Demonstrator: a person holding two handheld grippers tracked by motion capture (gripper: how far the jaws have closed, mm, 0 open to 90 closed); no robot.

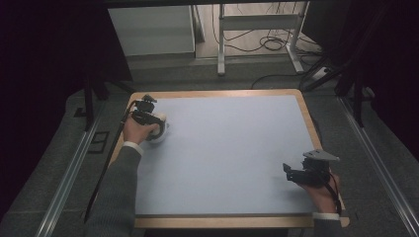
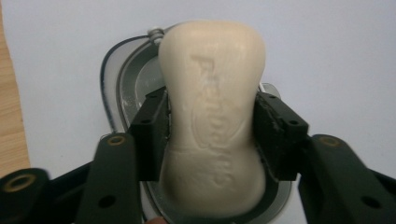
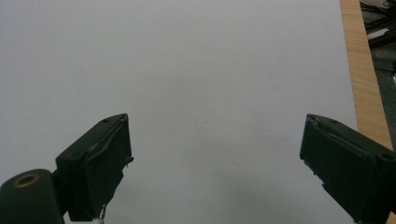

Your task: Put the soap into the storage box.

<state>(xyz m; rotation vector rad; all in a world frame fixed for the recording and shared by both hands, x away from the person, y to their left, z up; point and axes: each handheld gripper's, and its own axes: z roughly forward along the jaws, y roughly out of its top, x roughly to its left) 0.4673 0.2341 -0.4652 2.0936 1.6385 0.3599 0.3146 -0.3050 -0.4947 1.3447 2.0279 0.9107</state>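
A cream soap bar [image 2: 215, 116] with raised lettering lies lengthwise over a white and grey soap dish [image 2: 114, 79] on the pale blue mat. My left gripper [image 2: 211, 135] has its two black pads against the bar's narrow waist, one on each side. In the high view the left gripper [image 1: 157, 123] is at the mat's far left, over the white dish [image 1: 164, 133]. My right gripper [image 1: 288, 171] sits near the mat's front right corner. In its own view the right gripper [image 3: 215, 163] stands open, with bare mat between its jaws.
The blue mat [image 1: 222, 153] covers a wooden table [image 1: 309, 118] whose rim shows around it. Metal rails run along both sides on the floor. A desk frame and cables stand beyond the far edge. The wood edge [image 3: 364, 79] lies close to the right gripper's right side.
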